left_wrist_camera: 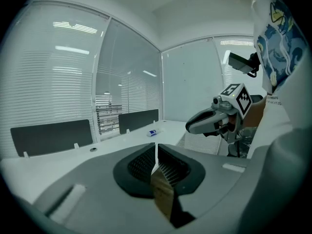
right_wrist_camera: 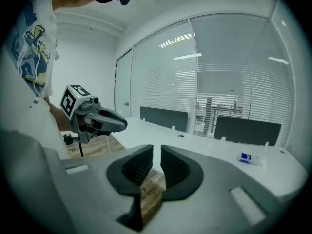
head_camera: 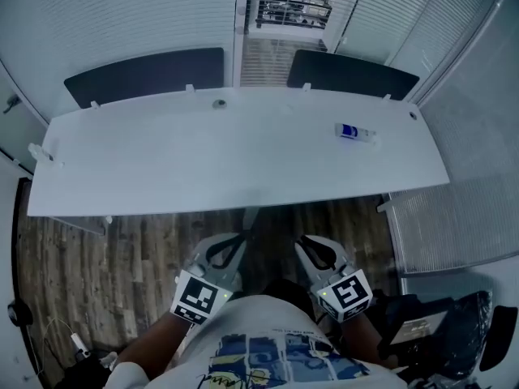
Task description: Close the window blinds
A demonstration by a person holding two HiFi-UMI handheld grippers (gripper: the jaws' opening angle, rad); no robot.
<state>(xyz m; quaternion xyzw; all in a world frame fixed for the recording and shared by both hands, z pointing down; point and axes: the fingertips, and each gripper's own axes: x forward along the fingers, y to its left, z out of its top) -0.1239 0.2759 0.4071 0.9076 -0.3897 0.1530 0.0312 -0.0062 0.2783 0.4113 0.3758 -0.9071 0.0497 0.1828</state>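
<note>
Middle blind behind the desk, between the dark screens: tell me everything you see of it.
The middle blind is narrow, with white horizontal slats tilted open, so what looks like a railing shows through. It hangs straight behind the white desk, flanked by wider blinds that look shut. Nothing touches it.

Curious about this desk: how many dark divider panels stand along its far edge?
2. The left divider panel stands behind the left half of the desk; the right divider panel behind its right half. None looks hidden.
</note>
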